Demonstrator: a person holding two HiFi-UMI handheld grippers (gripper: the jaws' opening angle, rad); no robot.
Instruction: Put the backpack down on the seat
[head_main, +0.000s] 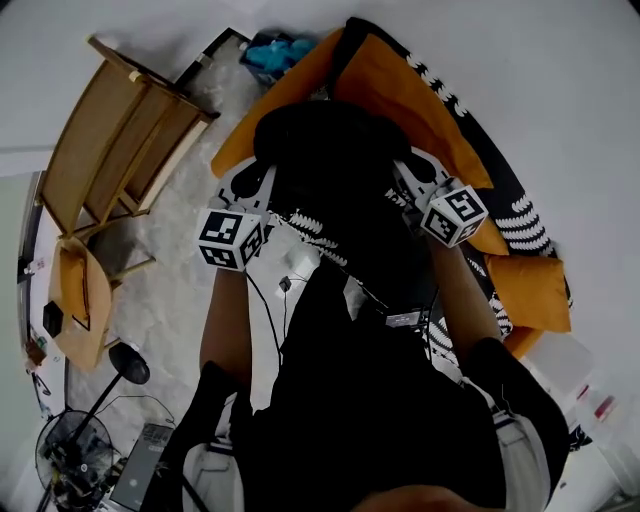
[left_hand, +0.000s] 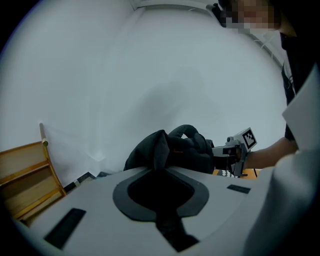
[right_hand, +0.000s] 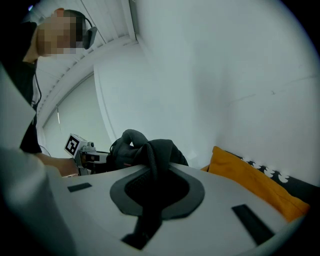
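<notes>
- Standing nearest in dark clothing, reaching both bare forearms (head_main: 225, 320) forward and down on either side of the load.
- Pinching a fold of black fabric with the left gripper (left_hand: 156, 150), its jaws pressed almost together on the cloth.
- Clamping a second fold in the same way with the right gripper (right_hand: 150, 157), jaws drawn tight on the material, each gripper facing the other across the load.
- Holding the backpack (head_main: 330, 150) slung between the two grippers, its carry loop (left_hand: 187, 131) arching up at the top.
- Keeping it over the seat (head_main: 520, 215), right above the big orange cushion (head_main: 400, 90); possibly just touching the cushion, the dark bulk hiding its underside in the head view.
- Leaving a wooden chair (head_main: 110, 150) well apart on the left of the head view.
- Showing a blue bundle (head_main: 275, 52) past the seat's far end, close against the pale wall (head_main: 560, 60).
</notes>
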